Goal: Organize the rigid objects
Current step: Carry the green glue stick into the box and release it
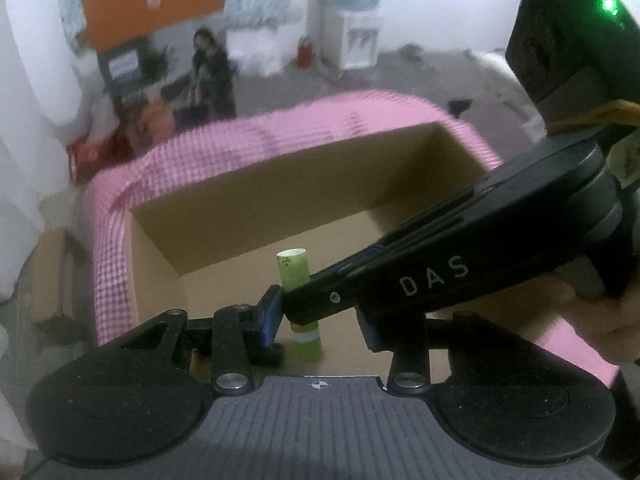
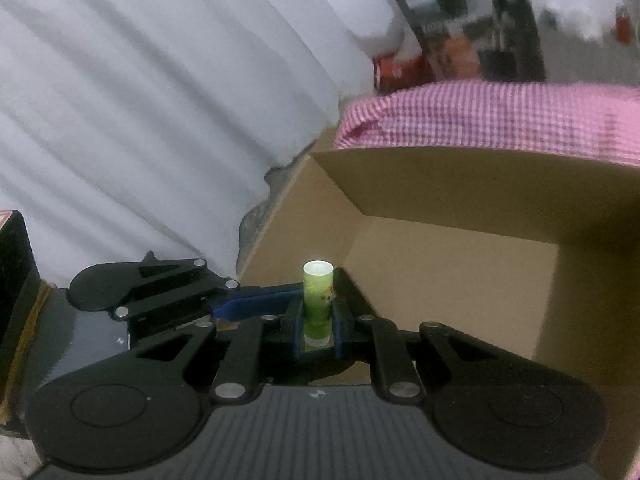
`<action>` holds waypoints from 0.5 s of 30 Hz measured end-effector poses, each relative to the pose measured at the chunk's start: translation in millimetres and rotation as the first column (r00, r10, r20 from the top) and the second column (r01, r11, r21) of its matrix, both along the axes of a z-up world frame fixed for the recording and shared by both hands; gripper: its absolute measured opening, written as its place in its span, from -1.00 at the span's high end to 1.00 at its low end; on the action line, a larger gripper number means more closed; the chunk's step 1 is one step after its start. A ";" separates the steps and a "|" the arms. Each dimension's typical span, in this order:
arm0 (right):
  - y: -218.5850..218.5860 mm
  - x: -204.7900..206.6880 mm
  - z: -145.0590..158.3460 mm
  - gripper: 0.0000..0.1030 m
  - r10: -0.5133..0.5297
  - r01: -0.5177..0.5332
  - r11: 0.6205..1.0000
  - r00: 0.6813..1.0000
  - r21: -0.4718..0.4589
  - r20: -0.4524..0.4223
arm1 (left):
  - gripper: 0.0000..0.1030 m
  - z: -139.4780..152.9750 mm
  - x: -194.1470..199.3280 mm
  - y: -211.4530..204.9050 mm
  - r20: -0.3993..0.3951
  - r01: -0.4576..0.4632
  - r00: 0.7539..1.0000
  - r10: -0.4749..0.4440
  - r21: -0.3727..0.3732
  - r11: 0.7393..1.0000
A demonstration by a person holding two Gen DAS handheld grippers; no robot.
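Observation:
A small green cylinder (image 2: 317, 300) stands upright between my right gripper's (image 2: 317, 322) blue pads, which are shut on it above the floor of an open cardboard box (image 2: 460, 280). In the left wrist view the same green cylinder (image 1: 295, 274) shows past my left gripper (image 1: 320, 322), whose jaws stand wide apart on either side of it and do not touch it. The right gripper's black body (image 1: 420, 280) crosses that view from the right. The left gripper's blue finger (image 2: 256, 300) reaches in from the left beside the cylinder.
A pink checked cloth (image 1: 280, 136) drapes over the box's far and side rims. White drapery (image 2: 160, 100) hangs to the left of the box. A person and an orange sign (image 1: 152, 4) are in the blurred background. A black block (image 2: 16, 272) sits at the far left.

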State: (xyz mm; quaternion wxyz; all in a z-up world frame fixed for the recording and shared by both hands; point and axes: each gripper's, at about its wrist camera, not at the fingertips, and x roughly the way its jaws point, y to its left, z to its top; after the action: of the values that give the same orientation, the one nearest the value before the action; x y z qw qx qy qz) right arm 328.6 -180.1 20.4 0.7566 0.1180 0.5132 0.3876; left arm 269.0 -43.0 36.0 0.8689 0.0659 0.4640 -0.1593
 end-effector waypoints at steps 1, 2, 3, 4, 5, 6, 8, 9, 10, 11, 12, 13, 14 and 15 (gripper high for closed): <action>5.1 12.3 -6.8 0.69 0.009 -0.009 1.000 1.000 -0.005 -0.024 | 0.25 -5.4 5.9 2.6 -0.018 -0.011 1.000 0.011 0.006 1.000; 8.9 22.5 -13.2 0.69 0.012 -0.012 1.000 0.999 -0.008 -0.048 | 0.25 -11.2 14.9 5.2 -0.038 -0.019 0.999 0.020 0.015 1.000; 13.8 31.9 -20.0 0.69 0.018 -0.019 1.000 0.998 -0.015 -0.068 | 0.25 -15.7 22.2 8.7 -0.056 -0.029 0.998 0.030 0.026 0.999; 19.7 40.1 -27.0 0.69 0.027 -0.029 0.999 0.996 -0.025 -0.085 | 0.25 -20.3 27.5 9.9 -0.070 -0.039 0.997 0.041 0.040 0.998; 25.2 46.2 -33.5 0.69 0.031 -0.035 0.999 0.995 -0.037 -0.096 | 0.25 -24.6 30.8 10.2 -0.078 -0.045 0.996 0.049 0.060 0.997; 31.7 53.1 -39.4 0.69 0.040 -0.046 0.998 0.994 -0.052 -0.105 | 0.24 -27.4 32.3 10.6 -0.085 -0.051 0.995 0.058 0.079 0.996; 42.6 62.2 -50.6 0.69 0.051 -0.060 0.995 0.992 -0.080 -0.120 | 0.23 -32.4 35.3 11.3 -0.095 -0.065 0.993 0.076 0.115 0.991; 49.1 65.2 -55.3 0.69 0.058 -0.070 0.993 0.991 -0.095 -0.120 | 0.21 -33.6 36.1 11.4 -0.091 -0.067 0.993 0.080 0.131 0.989; 54.6 66.1 -59.2 0.68 0.072 -0.085 0.990 0.991 -0.110 -0.115 | 0.20 -34.4 36.5 12.0 -0.091 -0.066 0.993 0.079 0.137 0.988; 59.2 67.5 -62.6 0.67 0.076 -0.091 0.988 0.990 -0.123 -0.117 | 0.18 -33.7 37.4 12.6 -0.095 -0.065 0.992 0.078 0.132 0.989; 62.8 69.7 -65.9 0.66 0.075 -0.091 0.987 0.990 -0.131 -0.119 | 0.15 -33.2 36.9 13.4 -0.097 -0.067 0.992 0.079 0.125 0.990; 66.3 72.5 -68.6 0.64 0.078 -0.094 0.987 0.990 -0.134 -0.119 | 0.13 -32.2 36.1 13.4 -0.096 -0.068 0.992 0.080 0.122 0.990; 67.7 73.6 -70.3 0.62 0.072 -0.089 0.987 0.990 -0.137 -0.122 | 0.11 -30.6 34.9 13.1 -0.091 -0.070 0.993 0.081 0.122 0.990; 68.0 73.4 -72.4 0.61 0.064 -0.081 0.987 0.990 -0.137 -0.125 | 0.10 -29.3 34.8 12.6 -0.085 -0.072 0.993 0.083 0.125 0.990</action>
State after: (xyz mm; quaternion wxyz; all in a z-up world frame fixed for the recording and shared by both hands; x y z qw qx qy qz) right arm 402.0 -112.1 -51.9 0.7162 0.0682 0.5882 0.3694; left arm 303.8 -30.4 6.7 0.8469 0.0935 0.5138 -0.0997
